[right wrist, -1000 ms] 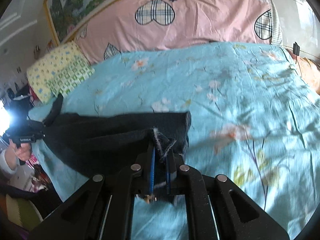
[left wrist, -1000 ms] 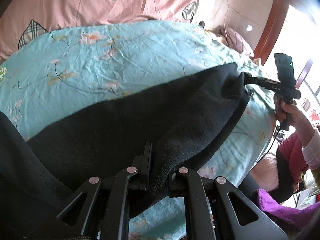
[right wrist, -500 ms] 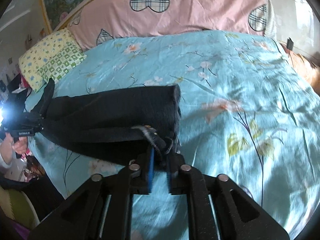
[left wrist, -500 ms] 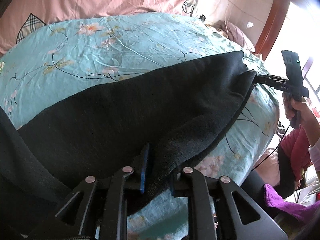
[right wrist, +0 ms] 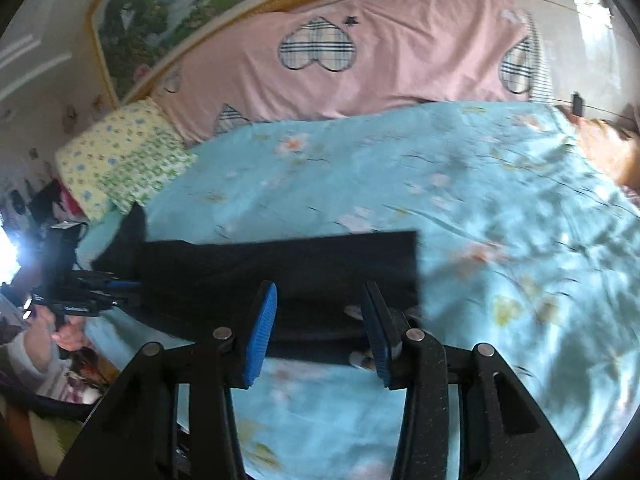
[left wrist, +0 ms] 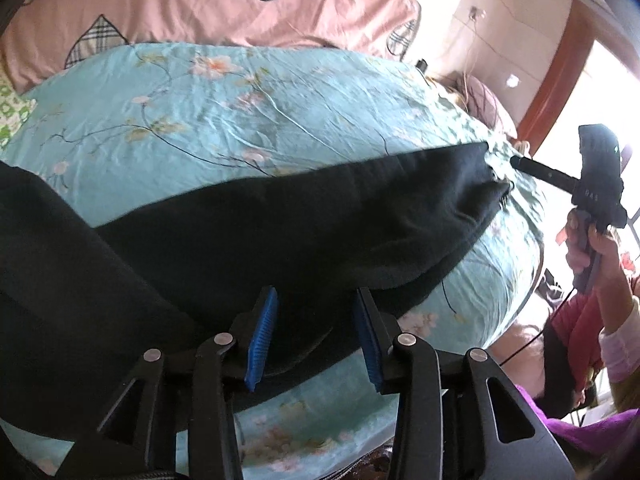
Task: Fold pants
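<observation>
pants [right wrist: 280, 268] flat near bed edge [left wrist: 520, 300], both grippers w/ jaws apart

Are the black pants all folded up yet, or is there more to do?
Partly. Done: the black pants lie as one long flat strip on the blue flowered bedsheet, so the legs look laid together. In hand: nothing; the left tongs and right tongs are both open above the cloth. Left: folding that long strip shorter.
</observation>
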Demonstrator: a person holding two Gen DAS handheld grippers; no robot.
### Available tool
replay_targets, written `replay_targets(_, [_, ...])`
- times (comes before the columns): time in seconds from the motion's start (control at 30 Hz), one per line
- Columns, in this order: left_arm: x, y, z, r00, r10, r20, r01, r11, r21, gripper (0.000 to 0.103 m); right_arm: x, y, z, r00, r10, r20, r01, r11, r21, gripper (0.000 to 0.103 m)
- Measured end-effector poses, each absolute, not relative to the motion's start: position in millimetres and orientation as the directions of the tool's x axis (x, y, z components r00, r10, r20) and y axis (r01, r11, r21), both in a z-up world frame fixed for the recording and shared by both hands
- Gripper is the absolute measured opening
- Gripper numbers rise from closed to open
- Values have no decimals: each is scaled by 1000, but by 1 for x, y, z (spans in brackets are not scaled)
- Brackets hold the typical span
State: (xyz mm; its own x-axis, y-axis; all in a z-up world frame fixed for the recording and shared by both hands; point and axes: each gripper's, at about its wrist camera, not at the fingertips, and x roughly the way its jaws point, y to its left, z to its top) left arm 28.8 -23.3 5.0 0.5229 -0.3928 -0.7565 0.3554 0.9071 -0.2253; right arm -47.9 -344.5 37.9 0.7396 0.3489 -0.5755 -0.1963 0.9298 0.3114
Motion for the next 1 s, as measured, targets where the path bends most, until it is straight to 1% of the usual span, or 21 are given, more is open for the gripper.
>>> replay_targets(0.13, [30,-8,17,567,-361,-740,318,925,-207,41,-31,-318,39,724,391,-569,-236,915,328,45])
replay_targets(0.23, [31,12,24,590,-356,-725,277,932,-231,41,-20,-296,35,705,421,-571,-257,902,347,46])
replay_targets(0.43, [30,59,33,635,-306,-710,183,952,-246,41,-1,-256,25,652,527,-544,-310,841,443,48])
replay_targets(0.53, [30,81,35,650,-271,-710,130,960,-247,41,7,-235,23,622,566,-541,-340,818,465,48])
replay_targets(0.57, [30,91,36,658,-253,-709,105,963,-247,41,9,-227,22,611,576,-543,-350,812,467,48])
replay_targets(0.67, [30,115,40,677,-218,-703,57,968,-245,48,18,-201,22,575,614,-541,-393,787,475,48])
replay_targets(0.87, [34,153,50,698,-151,-700,-2,977,-213,48,33,-160,21,514,660,-548,-455,751,478,48])
replay_targets(1.0, [44,174,57,707,-124,-696,-17,981,-191,52,43,-132,18,469,685,-557,-490,727,481,48])
